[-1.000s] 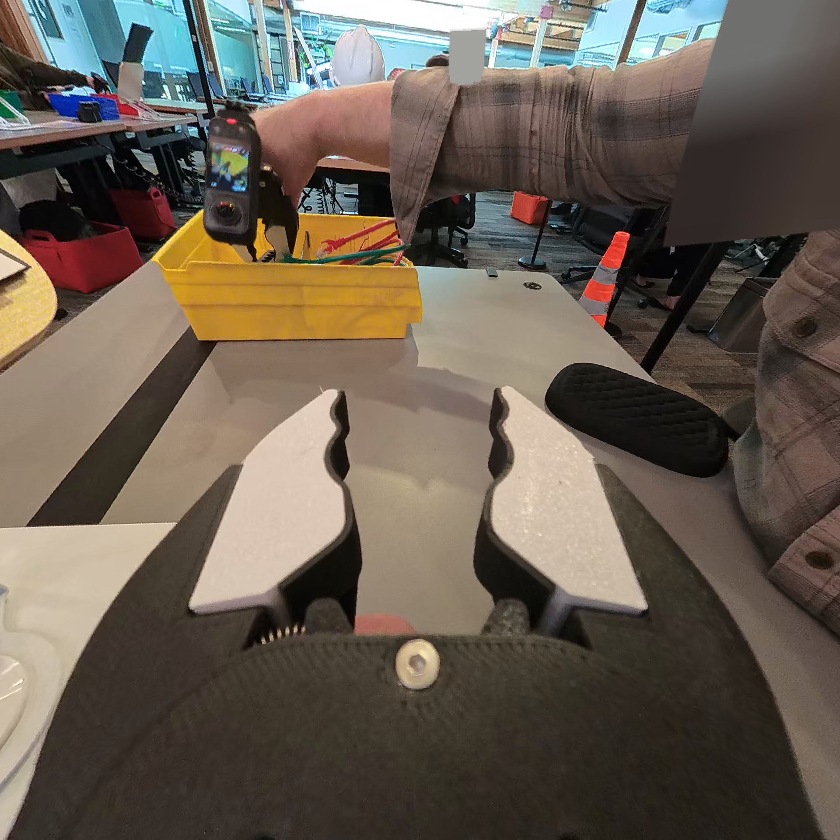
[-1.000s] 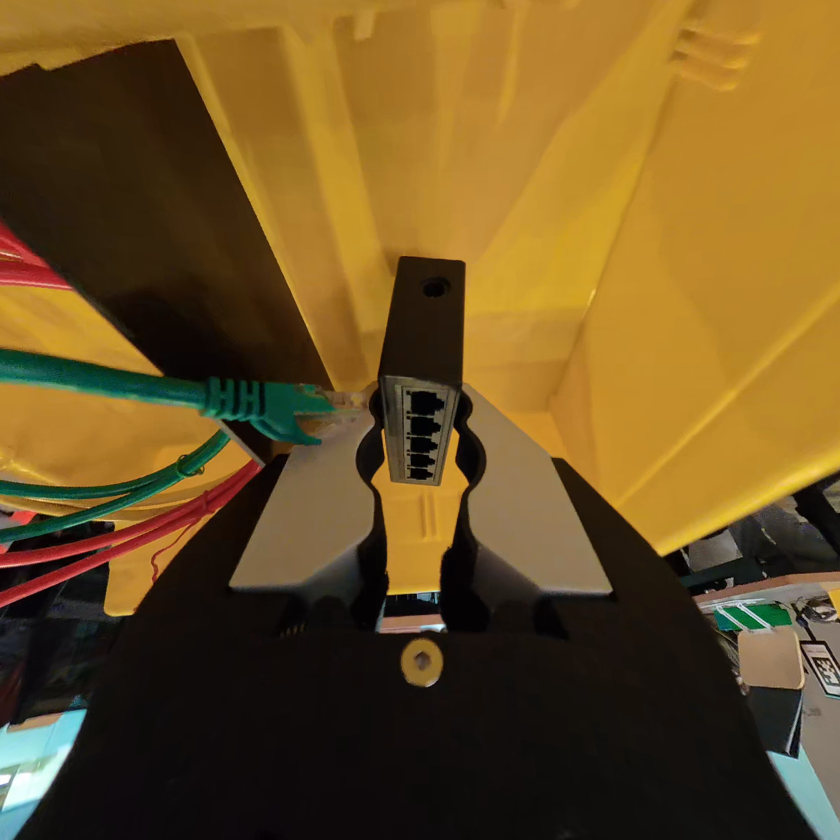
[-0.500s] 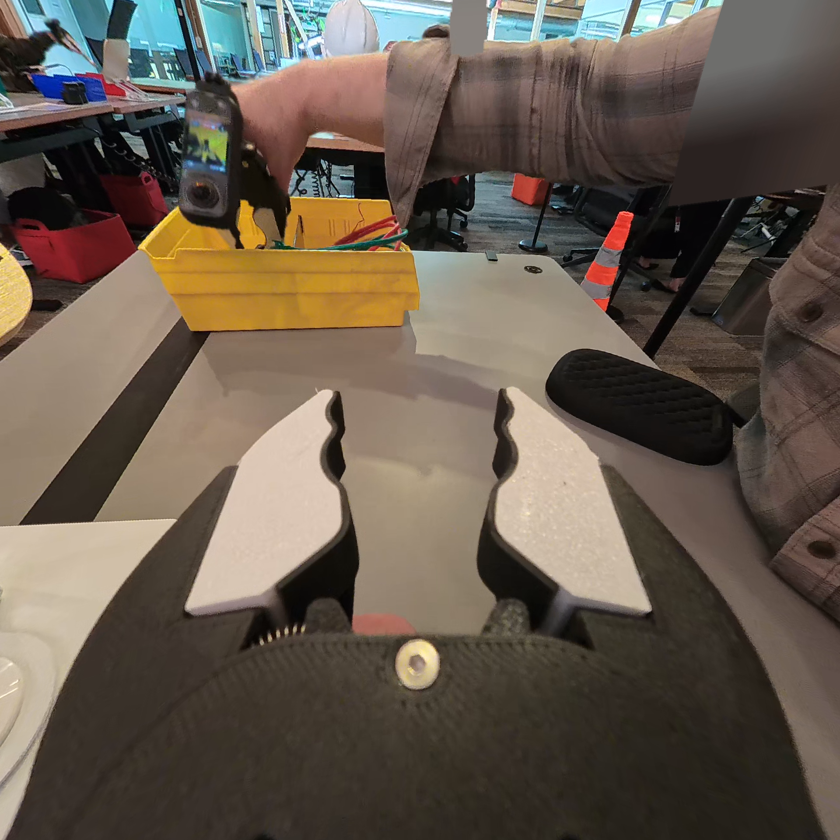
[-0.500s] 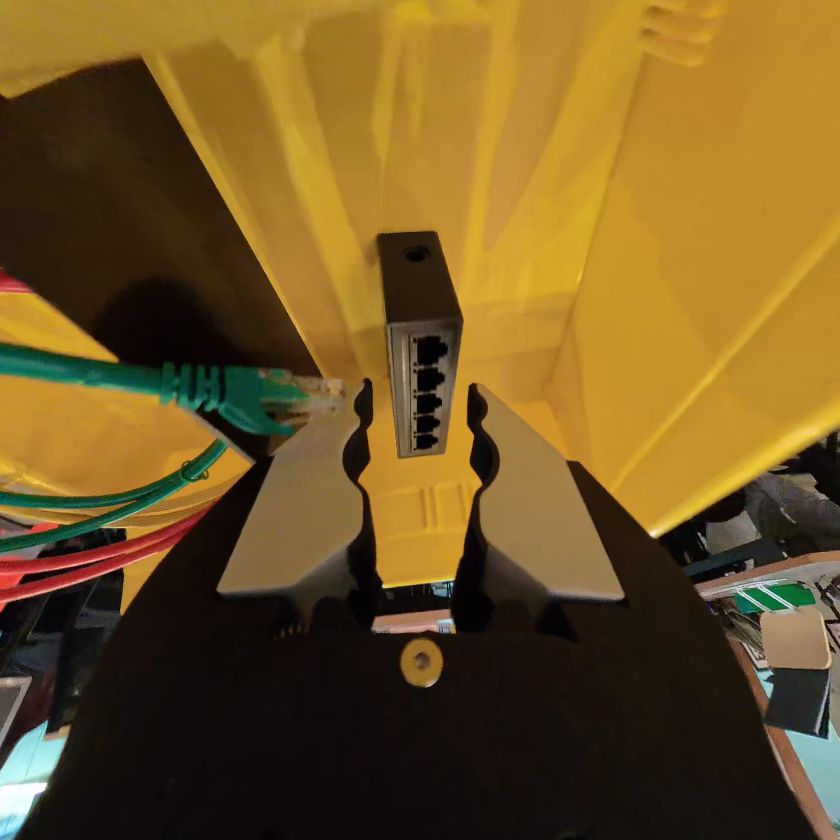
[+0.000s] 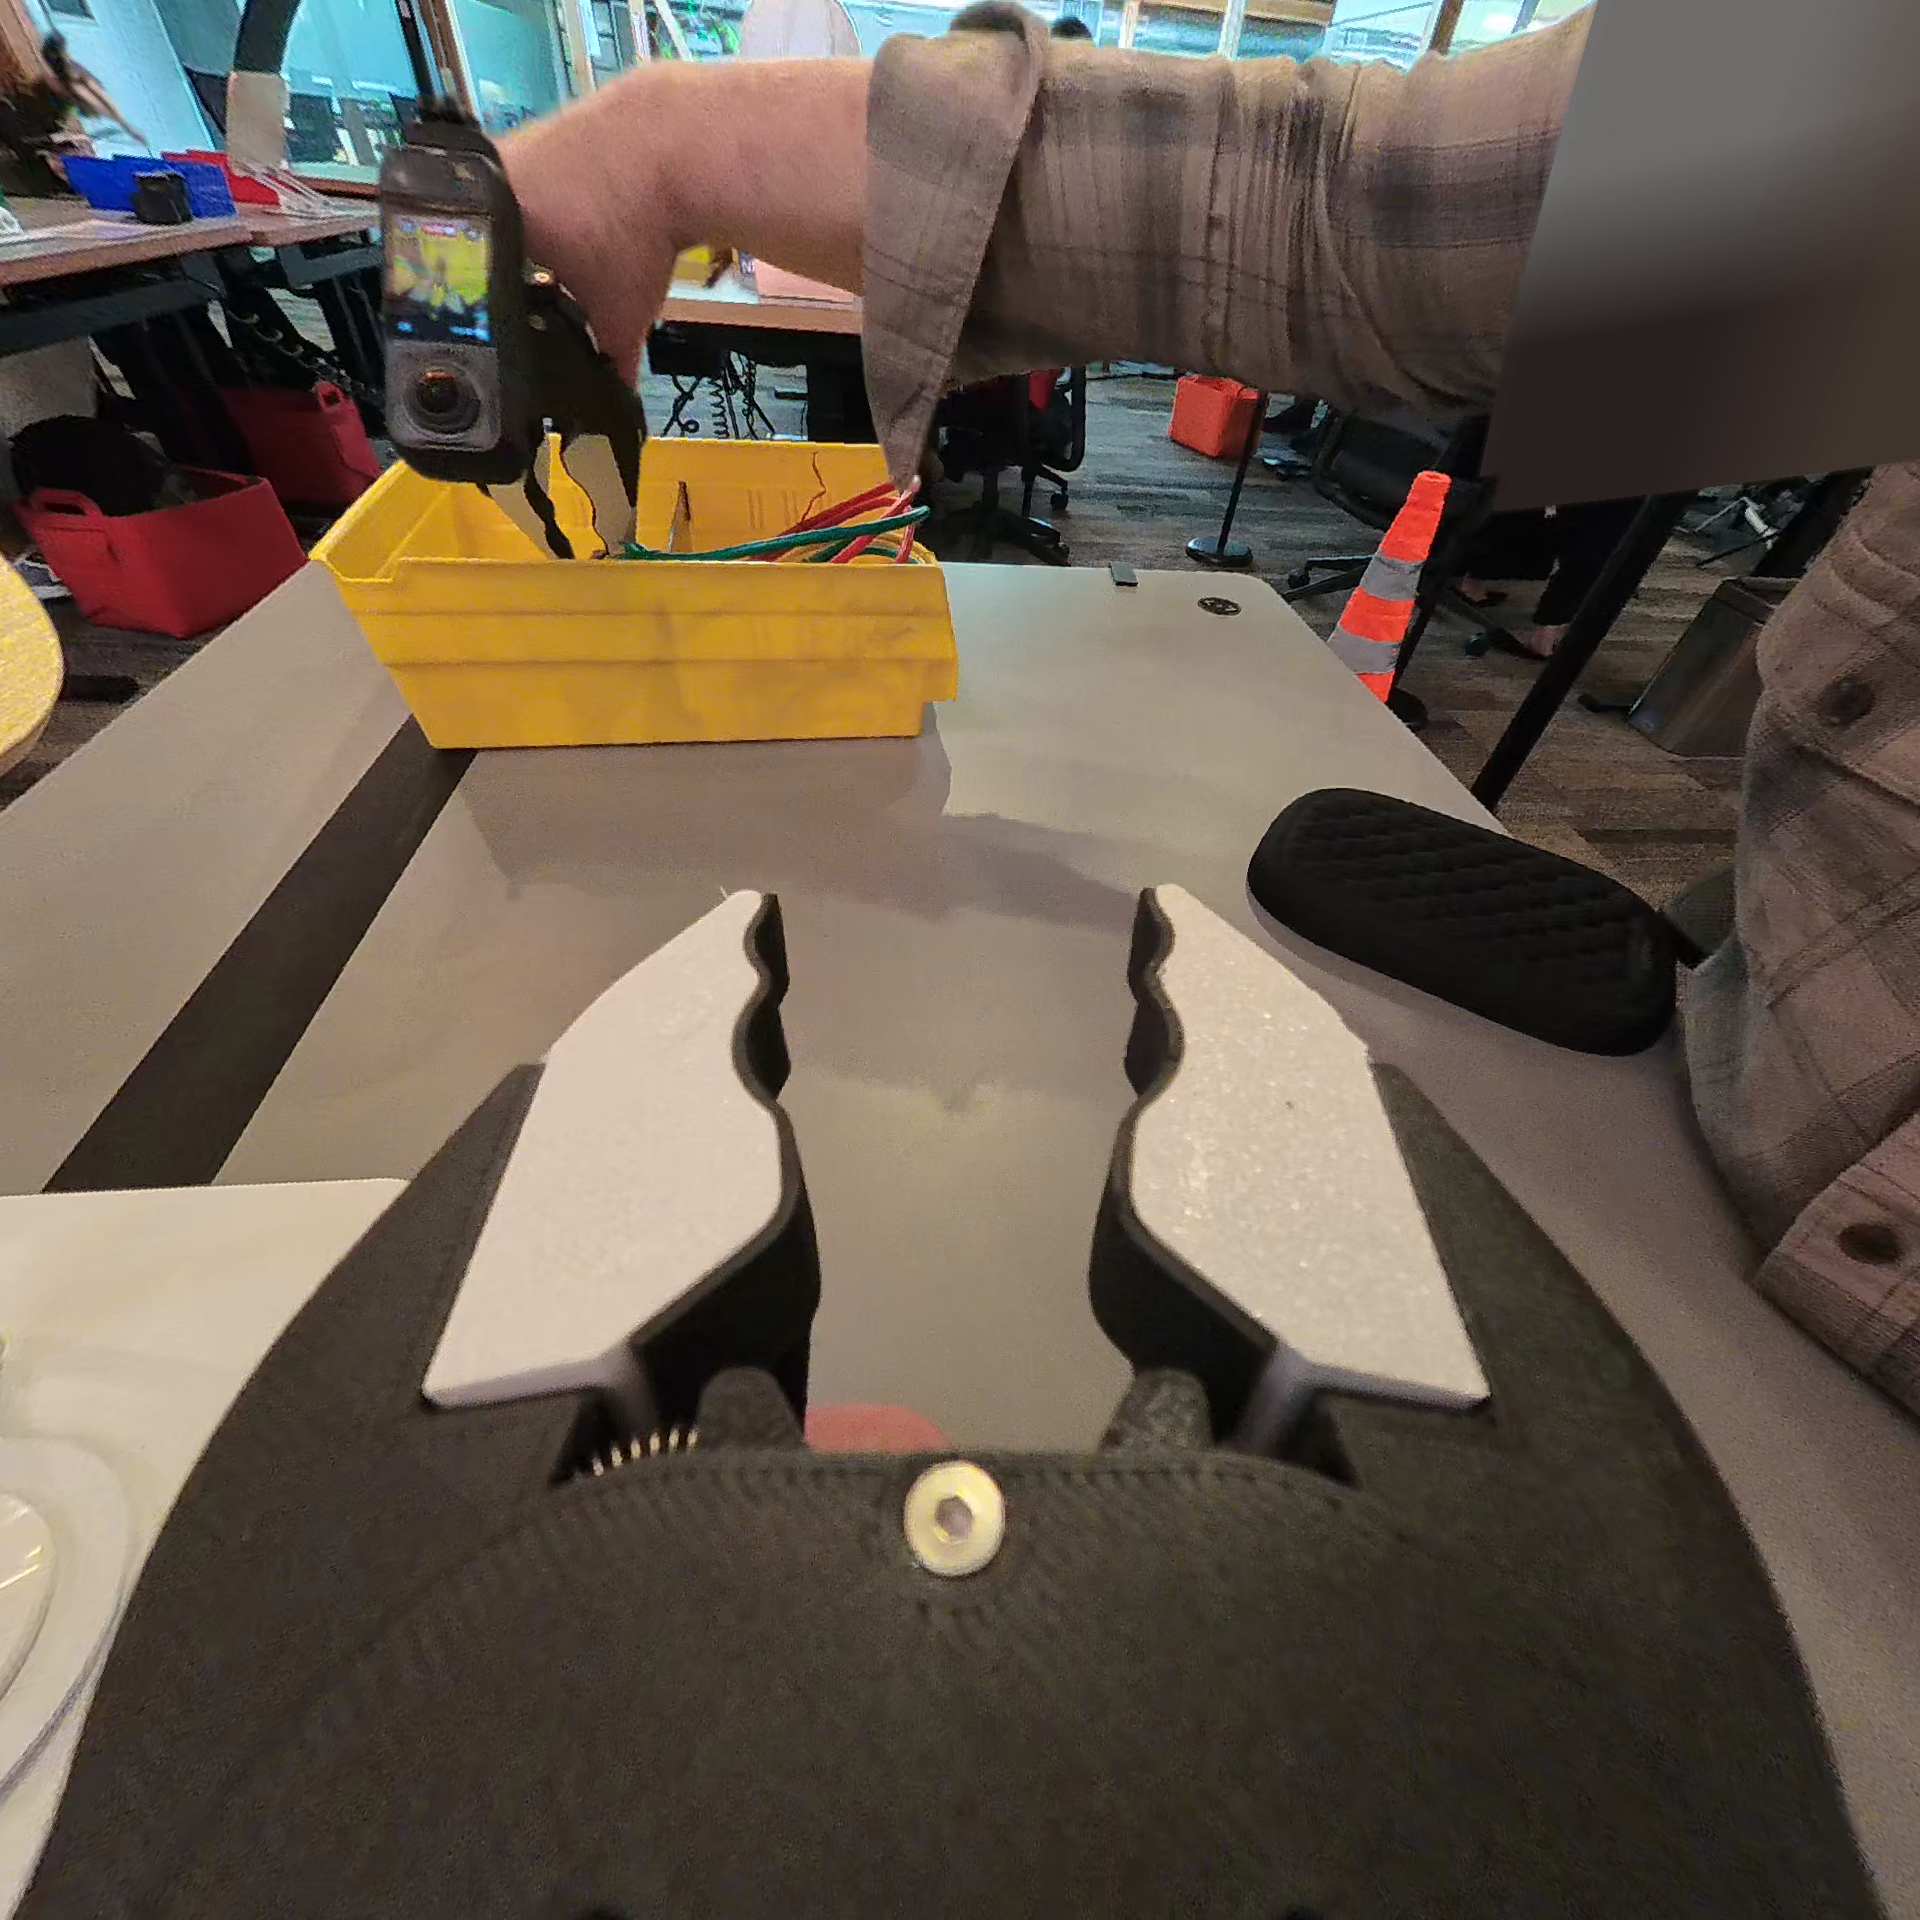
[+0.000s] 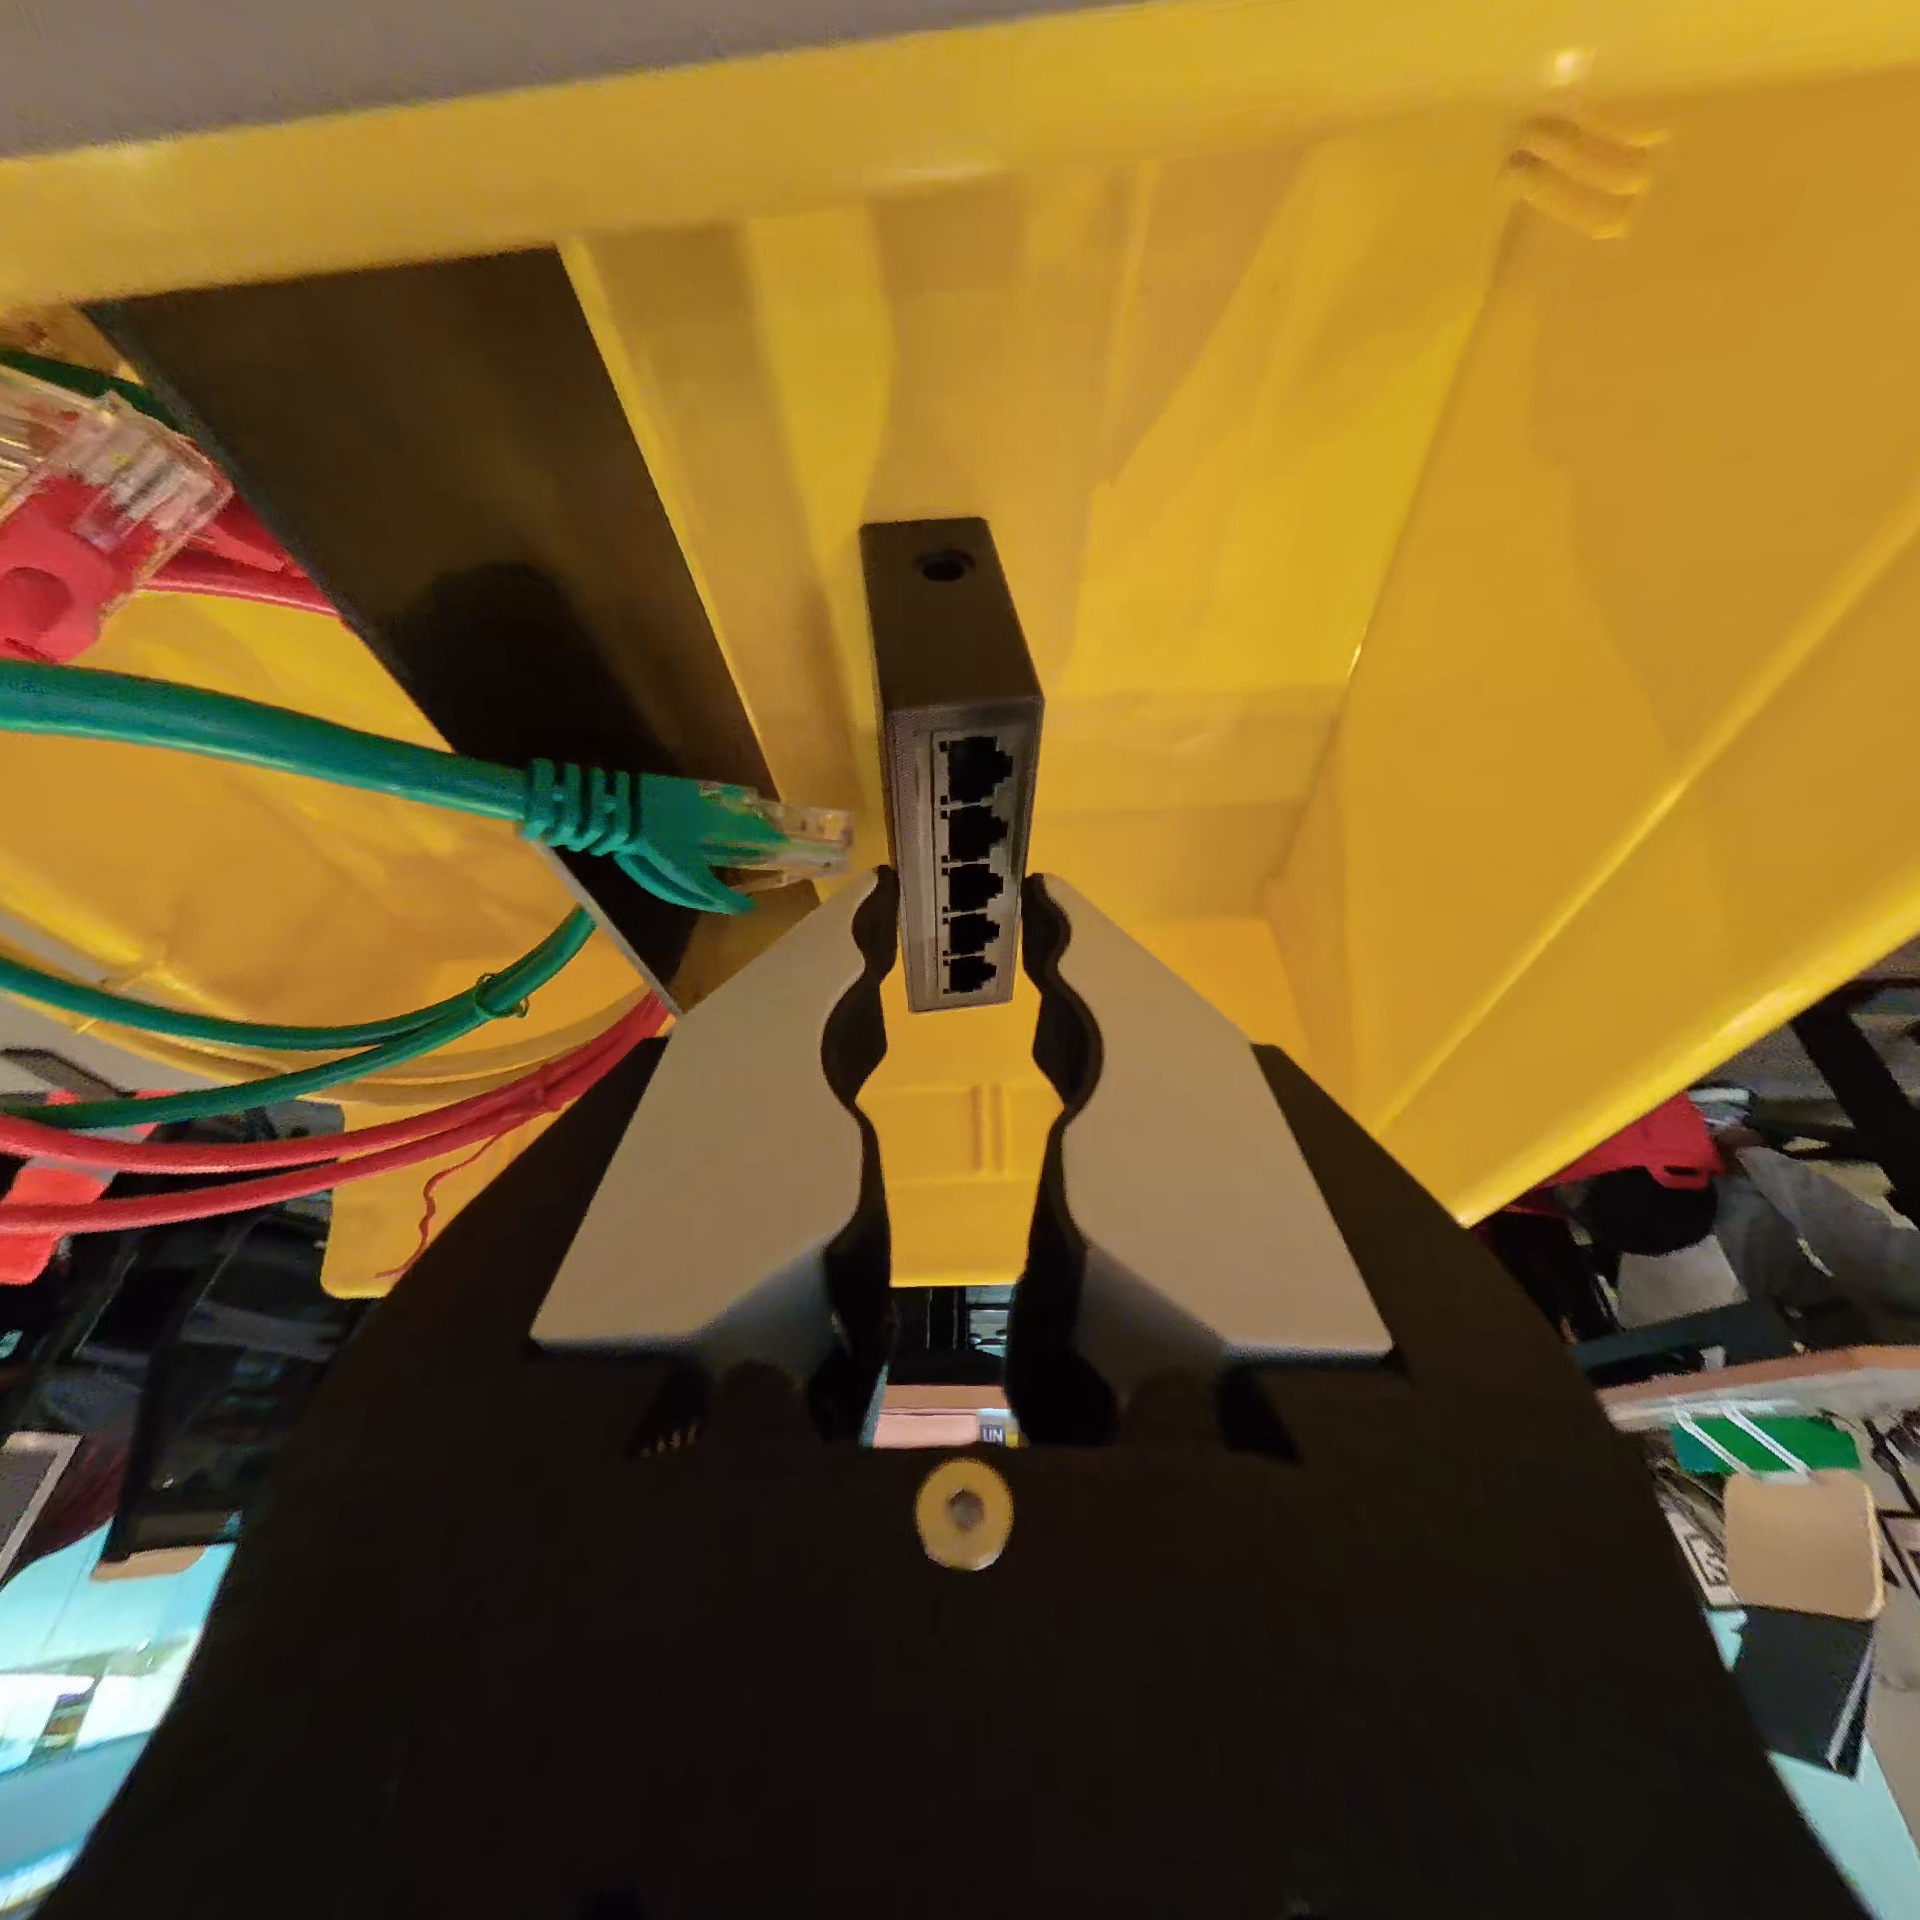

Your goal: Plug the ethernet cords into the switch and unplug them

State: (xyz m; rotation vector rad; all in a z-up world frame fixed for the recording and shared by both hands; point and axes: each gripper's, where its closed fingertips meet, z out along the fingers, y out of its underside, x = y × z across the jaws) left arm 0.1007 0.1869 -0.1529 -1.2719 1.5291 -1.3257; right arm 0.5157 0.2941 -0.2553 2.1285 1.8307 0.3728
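Right claw: narrowed onto the small black box-shaped five-port network switch, fingertips flanking its lower end, apparently touching both sides; grip looks light, at the tips only. The switch stands on end inside the yellow plastic bin, straight ahead of this claw.

Left claw: spread wide, holding nothing, over bare grey counter, with the bin well ahead of it.

Progress, my estimate: all five ports are empty, so no plugging is done; the switch has yet to leave the bin.

Cords: green ethernet cord with clear plug, plug tip just beside my right claw's left fingertip, near the switch; red ethernet cords looped further left.

Obstructions: the green plug crowds the lift path; a dark divider panel stands left of the switch.

Surroundings: a black quilted pad right of my left claw; an orange traffic cone beyond the counter.
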